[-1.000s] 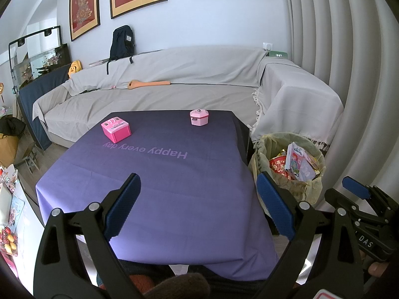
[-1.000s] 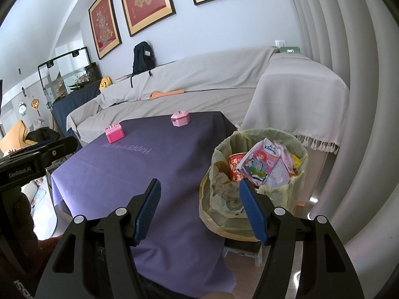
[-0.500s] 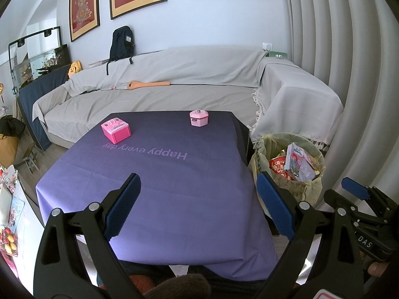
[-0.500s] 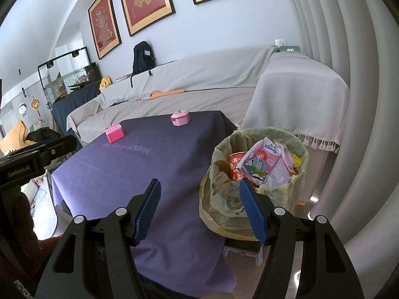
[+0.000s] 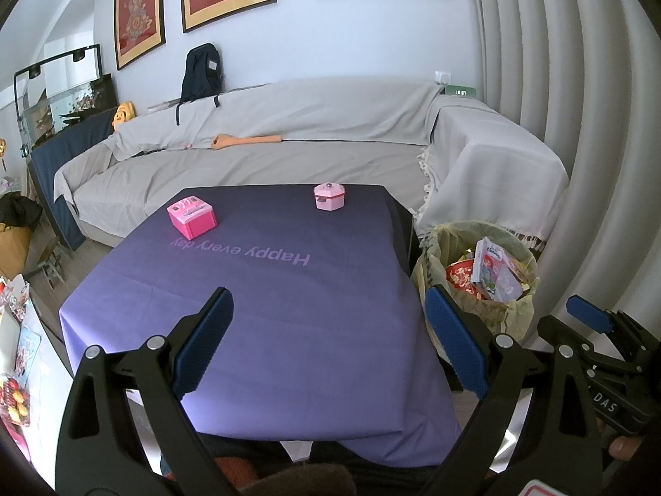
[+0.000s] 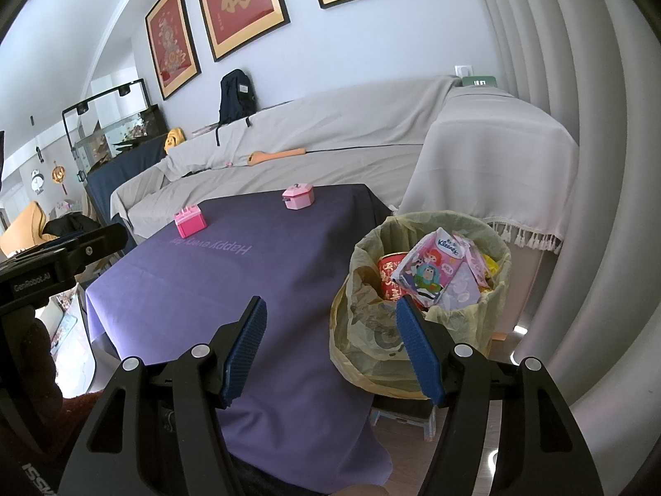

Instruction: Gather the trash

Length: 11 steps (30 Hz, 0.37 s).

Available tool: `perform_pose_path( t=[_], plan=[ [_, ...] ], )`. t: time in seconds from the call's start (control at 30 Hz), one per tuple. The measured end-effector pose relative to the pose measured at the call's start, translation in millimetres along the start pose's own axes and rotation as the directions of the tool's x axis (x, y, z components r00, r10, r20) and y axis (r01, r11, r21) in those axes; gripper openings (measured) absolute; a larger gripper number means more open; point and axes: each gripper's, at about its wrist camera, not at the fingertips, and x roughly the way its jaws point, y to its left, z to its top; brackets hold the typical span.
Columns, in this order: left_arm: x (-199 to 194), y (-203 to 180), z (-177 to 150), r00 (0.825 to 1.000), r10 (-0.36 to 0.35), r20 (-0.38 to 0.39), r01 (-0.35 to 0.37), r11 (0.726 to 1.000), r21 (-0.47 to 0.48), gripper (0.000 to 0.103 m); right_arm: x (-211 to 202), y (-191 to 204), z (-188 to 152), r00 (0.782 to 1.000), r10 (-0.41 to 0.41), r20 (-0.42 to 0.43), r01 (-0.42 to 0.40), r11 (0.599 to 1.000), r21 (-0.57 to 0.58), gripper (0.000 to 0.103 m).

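A bin lined with a yellowish bag (image 6: 363, 289) stands right of the table and also shows in the left wrist view (image 5: 429, 264). It holds a Kleenex pack (image 6: 433, 268), a red can (image 6: 388, 277) and other wrappers. My left gripper (image 5: 326, 339) is open and empty above the near part of the purple tablecloth (image 5: 289, 289). My right gripper (image 6: 330, 343) is open and empty, held between the table's right edge and the bin.
A pink toy box (image 5: 192, 221) and a pink pot-shaped toy (image 5: 329, 196) sit on the far part of the table. A grey covered sofa (image 5: 268, 161) runs behind it. A ribbed white curtain (image 6: 578, 165) is at the right. A small stool (image 6: 413, 417) is under the bin.
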Motion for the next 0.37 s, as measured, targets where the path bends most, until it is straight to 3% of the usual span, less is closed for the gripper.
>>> perform_pose_path(
  t=[0.27, 0.37],
  plan=[
    [15.3, 7.6, -1.3, 0.998, -0.027, -0.051, 0.026, 0.999, -0.023, 0.089, 3.5, 7.4, -3.6, 1.000, -0.022, -0.012, 0.021, 0.999, -0.028, 0.062],
    [39.7, 30.5, 2.5, 0.996, -0.034, -0.086, 0.027, 0.997, -0.073, 0.089, 18.9, 15.1, 0.7, 0.999, -0.020, -0.043, 0.018, 0.999, -0.049, 0.065]
  ],
)
